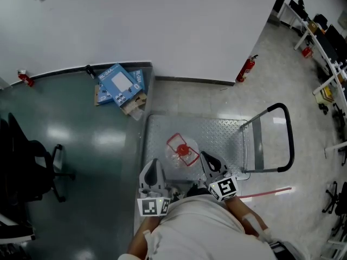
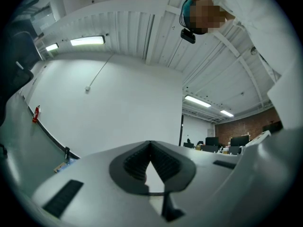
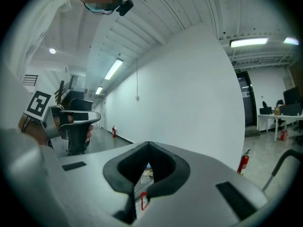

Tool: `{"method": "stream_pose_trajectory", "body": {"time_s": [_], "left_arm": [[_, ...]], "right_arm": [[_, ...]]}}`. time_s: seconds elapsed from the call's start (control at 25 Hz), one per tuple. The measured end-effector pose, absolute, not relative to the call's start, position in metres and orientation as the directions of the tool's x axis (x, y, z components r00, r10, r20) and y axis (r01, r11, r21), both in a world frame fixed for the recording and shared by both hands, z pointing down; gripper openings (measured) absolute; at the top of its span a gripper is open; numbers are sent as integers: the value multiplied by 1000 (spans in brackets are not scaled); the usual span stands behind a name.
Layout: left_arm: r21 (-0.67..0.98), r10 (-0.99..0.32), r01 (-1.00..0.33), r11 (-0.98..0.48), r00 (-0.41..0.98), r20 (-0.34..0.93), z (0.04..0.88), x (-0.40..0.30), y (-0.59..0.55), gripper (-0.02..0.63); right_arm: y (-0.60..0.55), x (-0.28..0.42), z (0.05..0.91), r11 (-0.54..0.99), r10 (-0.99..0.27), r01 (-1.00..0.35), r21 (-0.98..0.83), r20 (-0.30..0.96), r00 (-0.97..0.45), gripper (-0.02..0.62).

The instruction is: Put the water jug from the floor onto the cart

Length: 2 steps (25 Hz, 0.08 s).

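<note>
A clear water jug (image 1: 183, 150) with a red cap and red handle stands on the metal deck of the cart (image 1: 227, 131), seen from above. My left gripper (image 1: 154, 163) is held level near my body, just left of the jug, its jaws closed together with nothing between them (image 2: 150, 144). To the jug's right, my right gripper (image 1: 205, 157) is also shut and empty (image 3: 149, 146). A bit of the jug's red and clear parts (image 3: 143, 198) shows below the right gripper's jaws. The left gripper (image 3: 71, 122) appears at the left of the right gripper view.
The cart's black push handle (image 1: 287, 140) rises at its right end. Blue cardboard boxes (image 1: 120, 85) lean at the wall beyond the cart. A fire extinguisher (image 1: 246, 68) stands at the wall corner. An office chair (image 1: 32, 167) sits on the dark floor at left. Desks (image 1: 325, 42) line the far right.
</note>
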<state>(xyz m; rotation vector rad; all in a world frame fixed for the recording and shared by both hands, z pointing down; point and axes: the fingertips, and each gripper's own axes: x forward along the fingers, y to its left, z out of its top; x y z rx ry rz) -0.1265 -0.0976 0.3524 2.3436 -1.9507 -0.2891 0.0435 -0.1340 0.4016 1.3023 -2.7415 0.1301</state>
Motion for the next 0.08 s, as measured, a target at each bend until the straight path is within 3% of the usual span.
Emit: {"method": "stream_pose_trajectory", "body": {"time_s": [0.08], "left_arm": [[180,-980,-965,-189,174,-96,352,-127,-95,3]], "right_arm": [[-132,42,402,634,-764,-772,-31,131,-632,12]]}}
